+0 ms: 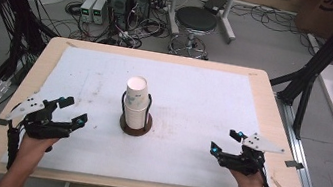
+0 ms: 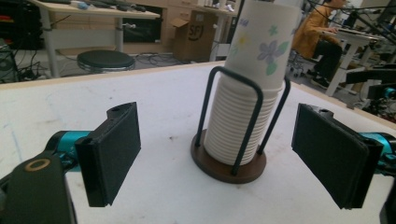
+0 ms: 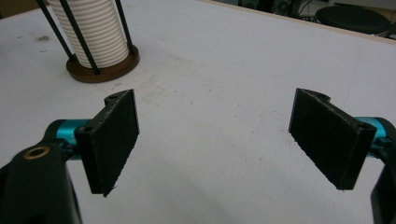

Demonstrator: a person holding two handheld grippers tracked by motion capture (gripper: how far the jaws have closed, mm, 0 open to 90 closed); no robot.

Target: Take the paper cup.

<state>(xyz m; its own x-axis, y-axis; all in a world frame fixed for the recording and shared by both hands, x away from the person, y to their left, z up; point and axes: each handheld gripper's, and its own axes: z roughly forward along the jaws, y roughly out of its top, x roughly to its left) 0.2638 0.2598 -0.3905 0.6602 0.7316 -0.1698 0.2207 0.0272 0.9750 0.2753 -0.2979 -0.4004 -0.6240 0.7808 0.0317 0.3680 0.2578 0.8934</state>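
Worktop (image 1: 183, 167) has a white mat over it, and the paper cup stack (image 1: 136, 100) stands upright mid-mat in a black wire holder (image 1: 124, 109) on a round brown base (image 1: 134, 128); the top cup carries a flower print. Left gripper (image 1: 72, 110) sits low over the mat at the near left, well apart from the stack and aimed at it, fingers (image 2: 112, 151) spread with nothing between them. Right gripper (image 1: 225, 142) sits at the near right, also well apart from the stack, fingers (image 3: 114, 137) spread wide over bare mat.
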